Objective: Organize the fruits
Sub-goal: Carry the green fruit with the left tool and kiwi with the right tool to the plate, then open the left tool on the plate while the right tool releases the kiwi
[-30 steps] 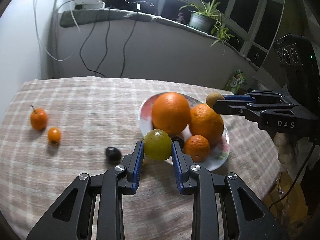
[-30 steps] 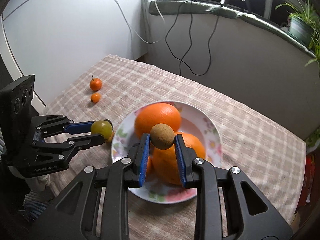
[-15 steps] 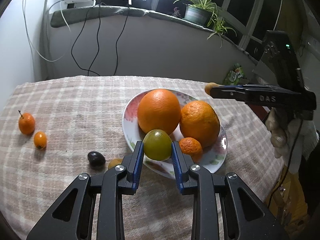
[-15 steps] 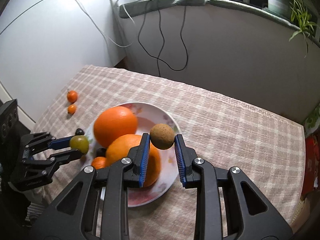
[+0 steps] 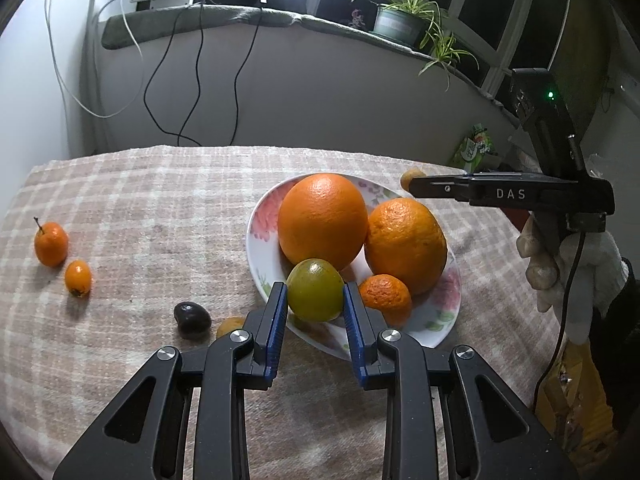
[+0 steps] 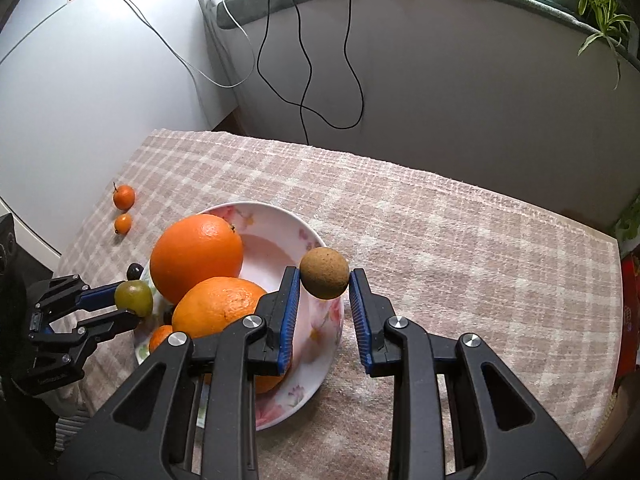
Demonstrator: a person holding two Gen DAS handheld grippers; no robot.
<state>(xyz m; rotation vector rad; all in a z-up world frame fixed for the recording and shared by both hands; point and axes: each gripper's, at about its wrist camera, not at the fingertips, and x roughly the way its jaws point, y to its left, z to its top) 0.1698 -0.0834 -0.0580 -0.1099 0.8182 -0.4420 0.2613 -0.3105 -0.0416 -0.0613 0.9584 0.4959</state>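
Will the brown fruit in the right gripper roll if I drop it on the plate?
Likely: the brown fruit looks nearly round. The plate dips inward, so it would probably settle against the oranges. It seems light and firm.

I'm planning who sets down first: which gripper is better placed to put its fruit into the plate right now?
Left. The left gripper holds the green fruit over the plate, by its near rim beside the oranges. The right gripper holds the brown fruit at the plate's far edge, partly over the cloth.
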